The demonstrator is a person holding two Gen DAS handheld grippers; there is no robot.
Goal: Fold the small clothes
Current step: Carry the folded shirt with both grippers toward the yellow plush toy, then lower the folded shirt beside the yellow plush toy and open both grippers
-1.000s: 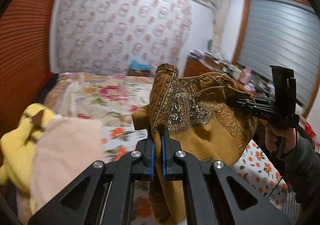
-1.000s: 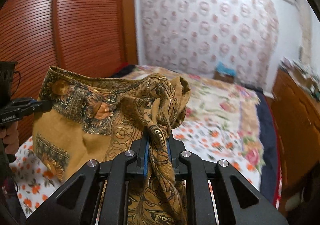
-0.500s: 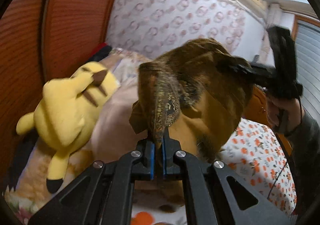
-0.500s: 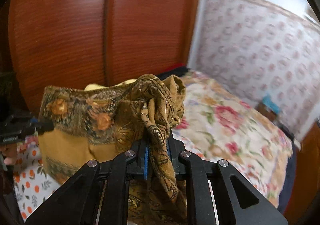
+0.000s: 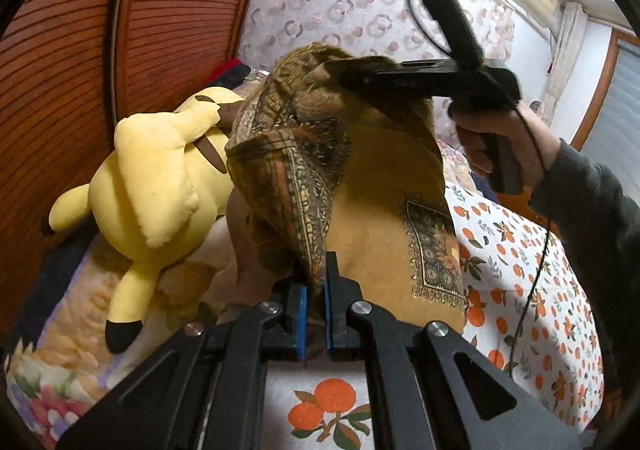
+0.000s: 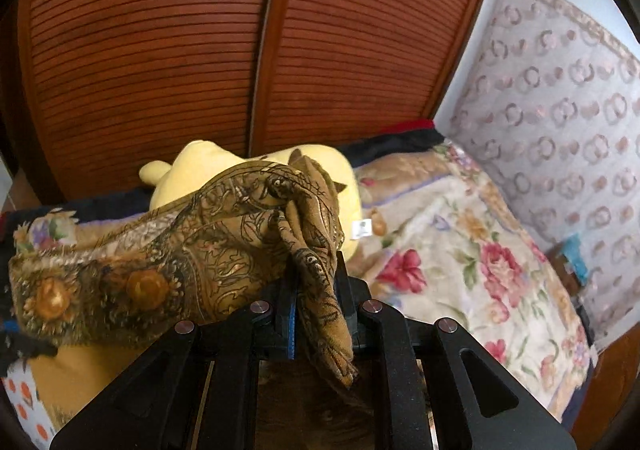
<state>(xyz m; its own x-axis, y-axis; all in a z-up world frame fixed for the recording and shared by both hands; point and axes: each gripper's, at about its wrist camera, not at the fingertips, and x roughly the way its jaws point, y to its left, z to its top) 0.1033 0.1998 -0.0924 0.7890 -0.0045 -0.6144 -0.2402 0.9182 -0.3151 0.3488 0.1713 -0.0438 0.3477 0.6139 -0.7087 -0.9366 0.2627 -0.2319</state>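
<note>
Louvred reddish-brown wardrobe doors (image 6: 160,50) filled the back of the bedroom, and below them lay a bed (image 6: 460,250) spread with a flowered blanket, with a sheet printed in oranges (image 5: 532,270) at its near side. Against the doors, on the bed, a yellow plush toy (image 5: 160,178) lay on its side with one black-tipped foot pointing away from the doors. Just in front of the toy, a mustard-brown patterned garment (image 5: 384,218) hung off the bed, stretched between the two grippers. The left gripper (image 5: 315,310) had its blue-padded fingers clenched on a bunched, border-printed edge of the garment, right beside the toy. The right gripper (image 6: 320,302) was likewise clamped on a twisted wad of the same cloth, which spilled over its fingers toward the camera; in the left wrist view it showed as a blurred black tool held in a hand (image 5: 500,138) with a grey sleeve, farther from the toy, above the orange-print sheet. A patterned curtain (image 6: 560,110) covered the wall beside the doors
</note>
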